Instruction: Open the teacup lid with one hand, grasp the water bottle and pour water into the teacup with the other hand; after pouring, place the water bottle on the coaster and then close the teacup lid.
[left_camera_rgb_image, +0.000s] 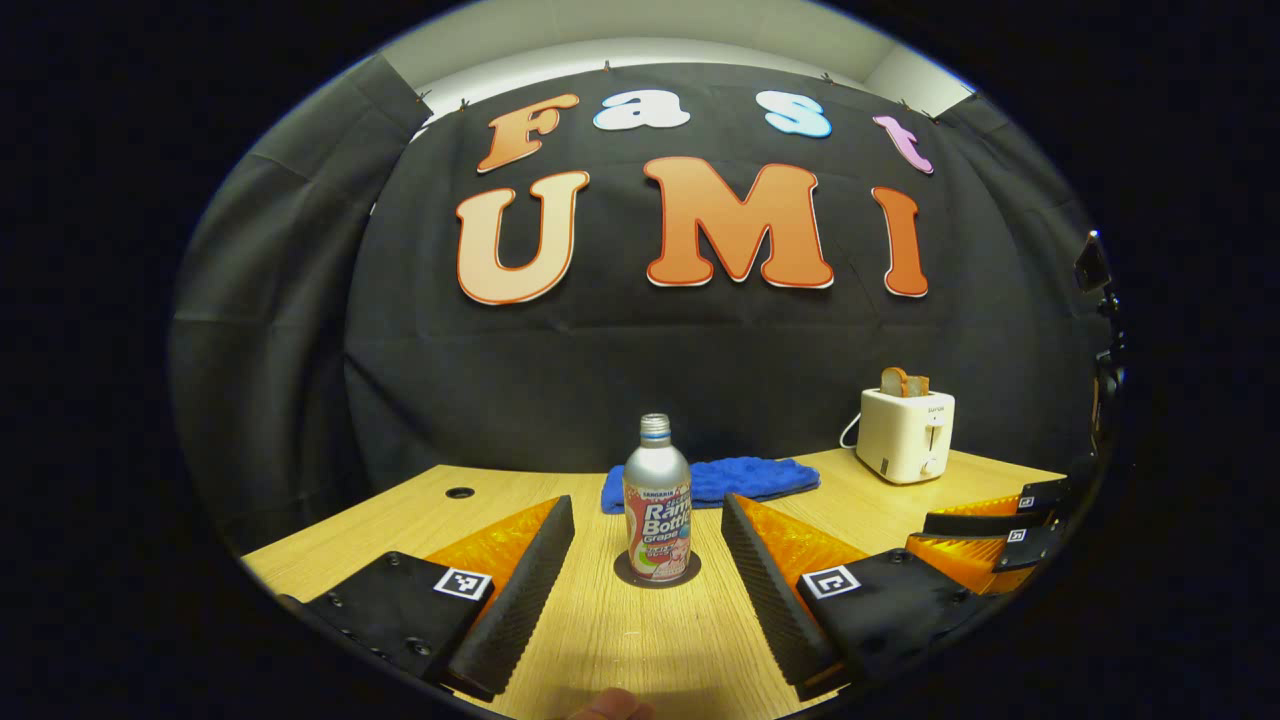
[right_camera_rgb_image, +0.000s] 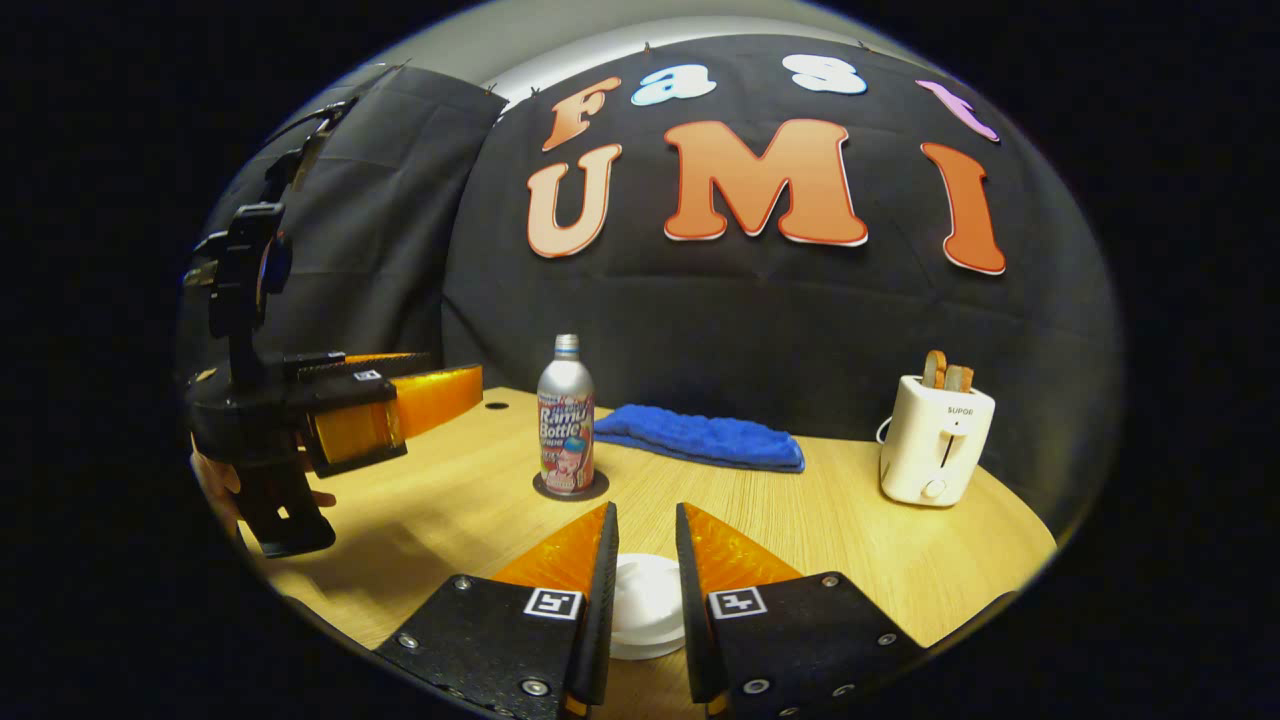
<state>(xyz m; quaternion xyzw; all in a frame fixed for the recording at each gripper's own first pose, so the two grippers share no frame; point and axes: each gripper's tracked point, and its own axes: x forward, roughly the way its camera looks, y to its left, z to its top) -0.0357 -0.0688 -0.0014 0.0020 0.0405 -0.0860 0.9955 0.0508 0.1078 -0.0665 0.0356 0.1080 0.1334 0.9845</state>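
Bottle (left_camera_rgb_image: 657, 500) stands upright on its dark coaster (left_camera_rgb_image: 657, 574) at frame centre in the left gripper view, ahead of your left gripper (left_camera_rgb_image: 648, 560), whose jaws are spread wide. In the right gripper view, your right gripper (right_camera_rgb_image: 643, 590) sits narrowed around the white teacup lid (right_camera_rgb_image: 645, 605) at lower centre; contact is unclear. Blue cloth (right_camera_rgb_image: 700, 437) and toaster (right_camera_rgb_image: 935, 440) lie behind.
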